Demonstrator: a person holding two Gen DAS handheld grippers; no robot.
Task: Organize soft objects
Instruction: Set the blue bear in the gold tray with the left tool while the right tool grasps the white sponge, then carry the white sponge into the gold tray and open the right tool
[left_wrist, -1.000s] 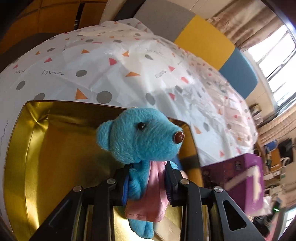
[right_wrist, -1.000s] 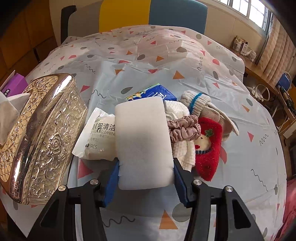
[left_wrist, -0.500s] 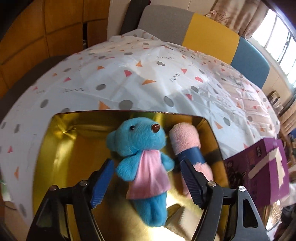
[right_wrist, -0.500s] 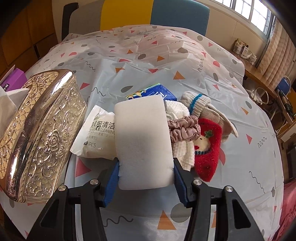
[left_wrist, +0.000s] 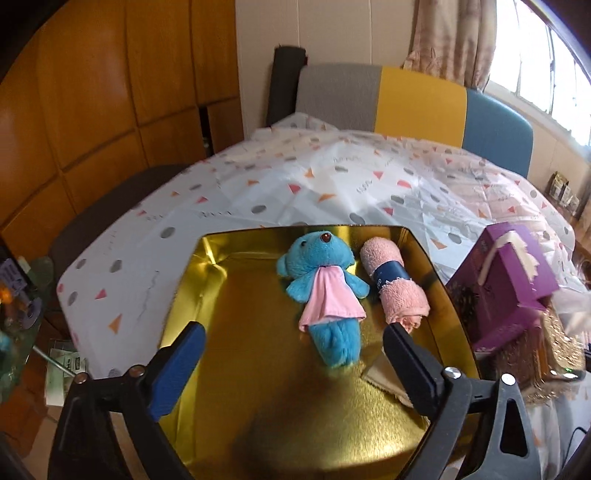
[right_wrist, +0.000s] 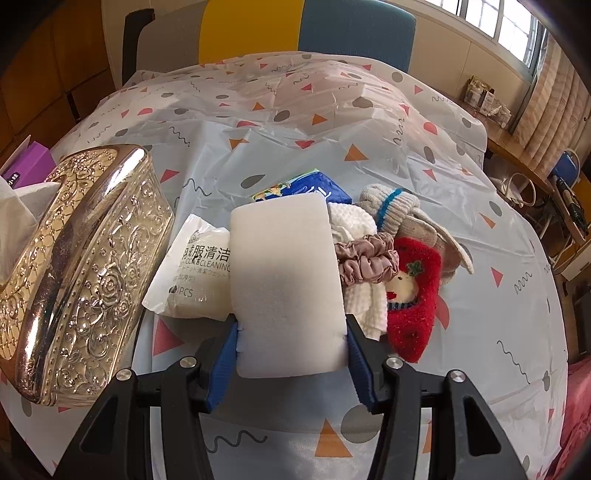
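A blue teddy bear (left_wrist: 325, 291) in a pink dress lies on its back inside the gold tin (left_wrist: 229, 295), beside a rolled pink towel (left_wrist: 395, 284) with a blue band. My left gripper (left_wrist: 291, 332) hovers above and in front of the bear, its jaws opening wide with nothing pressed between them. In the right wrist view my right gripper (right_wrist: 291, 332) is shut on a white sponge block (right_wrist: 286, 280) held over the table. Behind the sponge lie a wipes packet (right_wrist: 195, 273), a blue packet (right_wrist: 306, 186), a white cloth (right_wrist: 354, 229), a pink scrunchie (right_wrist: 365, 258), a red sock (right_wrist: 413, 299) and a beige knitted sock (right_wrist: 399, 210).
A purple tissue box (left_wrist: 506, 280) stands right of the tin. The embossed gold lid (right_wrist: 74, 266) leans at the left of the right wrist view. The patterned tablecloth (right_wrist: 314, 110) covers the table; a grey, yellow and blue chair back (left_wrist: 406, 103) stands behind it.
My left gripper let go of the blue bear, opened wide and drew back and up; the bear now lies flat in the tin. The right gripper and sponge have not moved.
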